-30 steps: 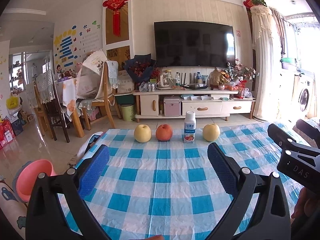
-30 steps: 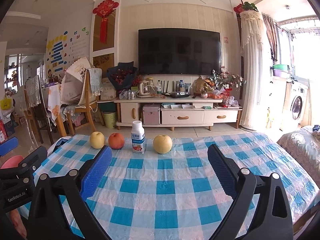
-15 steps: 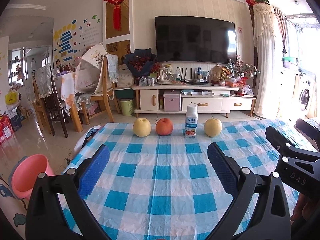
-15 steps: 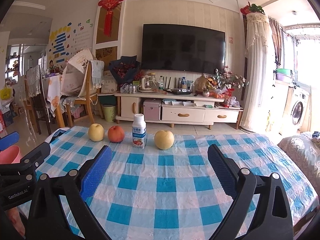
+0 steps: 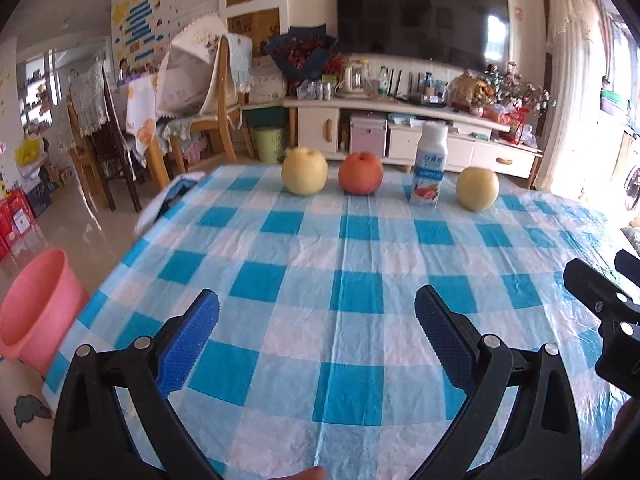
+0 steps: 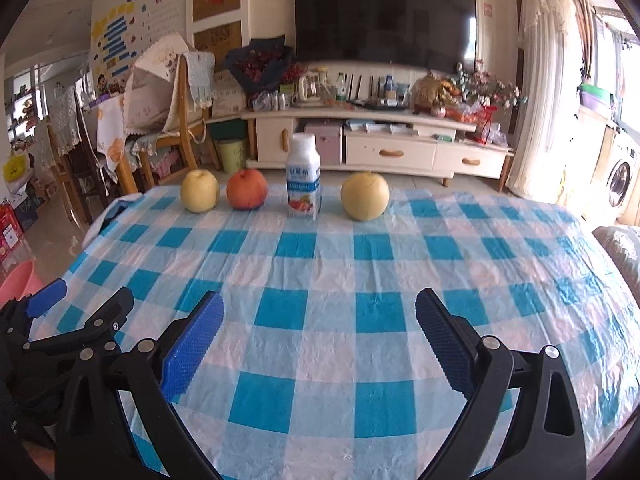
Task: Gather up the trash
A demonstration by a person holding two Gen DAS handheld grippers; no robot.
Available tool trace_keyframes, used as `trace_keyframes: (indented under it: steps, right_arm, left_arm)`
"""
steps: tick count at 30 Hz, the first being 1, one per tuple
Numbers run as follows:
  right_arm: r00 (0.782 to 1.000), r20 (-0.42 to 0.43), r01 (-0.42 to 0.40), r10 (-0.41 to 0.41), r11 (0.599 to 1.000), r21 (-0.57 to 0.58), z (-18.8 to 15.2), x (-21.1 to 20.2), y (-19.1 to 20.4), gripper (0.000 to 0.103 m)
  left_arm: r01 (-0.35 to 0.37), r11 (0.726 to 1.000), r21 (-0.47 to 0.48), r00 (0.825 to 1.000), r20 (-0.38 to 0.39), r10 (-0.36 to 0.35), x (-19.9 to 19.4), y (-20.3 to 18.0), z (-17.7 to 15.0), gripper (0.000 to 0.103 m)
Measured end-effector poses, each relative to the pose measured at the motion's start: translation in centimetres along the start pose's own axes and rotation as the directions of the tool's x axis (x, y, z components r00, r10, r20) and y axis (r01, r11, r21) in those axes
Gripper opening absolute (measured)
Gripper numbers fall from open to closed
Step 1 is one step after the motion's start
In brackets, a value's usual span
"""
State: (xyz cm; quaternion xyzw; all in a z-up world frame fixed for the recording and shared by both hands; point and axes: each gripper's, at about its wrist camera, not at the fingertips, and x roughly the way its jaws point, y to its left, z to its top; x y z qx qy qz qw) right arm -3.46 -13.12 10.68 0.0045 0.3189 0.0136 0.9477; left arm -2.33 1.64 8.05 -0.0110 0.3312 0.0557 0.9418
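A small white drink bottle with a blue label stands upright at the far edge of the blue-checked table, in a row with a yellow pear, a red apple and a second yellow pear. My left gripper is open over the near half of the cloth, holding nothing. My right gripper is also open and empty, well short of the row. A pink bin stands on the floor left of the table.
The checked tablecloth covers the table. Beyond the far edge stand a white TV cabinet, a wooden chair draped with cloth and a small green bin. In the left wrist view the right gripper's body shows at right.
Both grippers have moved forward and tilted down toward the table; the fruit and bottle look larger and closer. Both stay open.
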Motion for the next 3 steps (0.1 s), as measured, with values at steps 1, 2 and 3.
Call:
trace_keyframes:
  steps: [1, 2, 3]
  right_arm:
    - [0.999, -0.049, 0.006, -0.006, 1.000, 0.002, -0.4, 1.7, 0.1, 0.096]
    - [0.996, -0.087, 0.013, -0.012, 1.000, 0.006, -0.8, 3.1, 0.2, 0.096]
    - [0.992, -0.124, 0.021, -0.020, 1.000, 0.011, -1.3, 4.4, 0.1, 0.096]
  left_arm:
    - [0.001, 1.000, -0.023, 0.999, -0.053, -0.003, 1.8, 0.2, -0.5, 0.099]
    - [0.000, 0.999, -0.033, 0.997, -0.082, -0.003, 2.9, 0.3, -0.9, 0.099]
    - [-0.006, 0.999, -0.037, 0.993, -0.116, 0.002, 4.3, 0.3, -1.3, 0.099]
